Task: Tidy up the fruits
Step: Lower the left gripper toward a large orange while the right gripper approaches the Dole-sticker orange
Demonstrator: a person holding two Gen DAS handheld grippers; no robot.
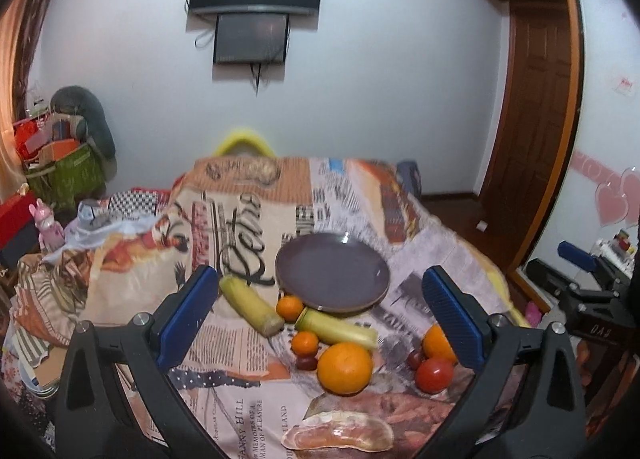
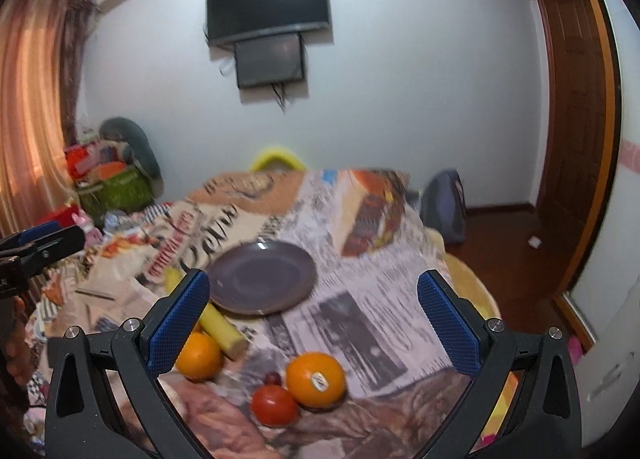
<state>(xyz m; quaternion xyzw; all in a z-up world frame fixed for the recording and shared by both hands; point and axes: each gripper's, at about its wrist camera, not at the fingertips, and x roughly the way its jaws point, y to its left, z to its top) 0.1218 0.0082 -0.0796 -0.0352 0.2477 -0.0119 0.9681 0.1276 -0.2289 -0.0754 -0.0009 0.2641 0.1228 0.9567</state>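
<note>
From the left wrist, the left gripper (image 1: 320, 317) is pointing down over the fruit with its blue ribbed fingers (image 1: 188, 315) standing wide apart and nothing between them. The grey-purple plate (image 1: 332, 273) is lying bare on the newspaper-print cloth (image 1: 240, 371), which is covering what looks like a worktop. In front of the plate are lying two pale yellow-green cylinders, probably corn cobs (image 1: 252, 309), two small tangerines (image 1: 290, 307), a large orange (image 1: 345, 367), a second orange (image 1: 436, 341) partly hidden by the right-hand finger, a red tomato (image 1: 434, 375) and small dark fruits that are too small to name. The plate is the likely target, so a good first pick would be the large orange: round, firm and dimpled, it needs the fingers centred across its widest part, closing gently so it is not squirting out sideways on the soft, wrinkled cloth.

From the right wrist, the right gripper (image 2: 314, 325) is likewise hanging with its fingers (image 2: 180, 323) spread and empty. The stickered orange (image 2: 316, 379) and the glossy tomato (image 2: 275, 405) are touching, near the middle between the fingers. Approaching the orange from its free side would be keeping the smooth, softer tomato from being nudged or bruised. This view is somewhat blurred, so fine surface detail is not readable.
</note>
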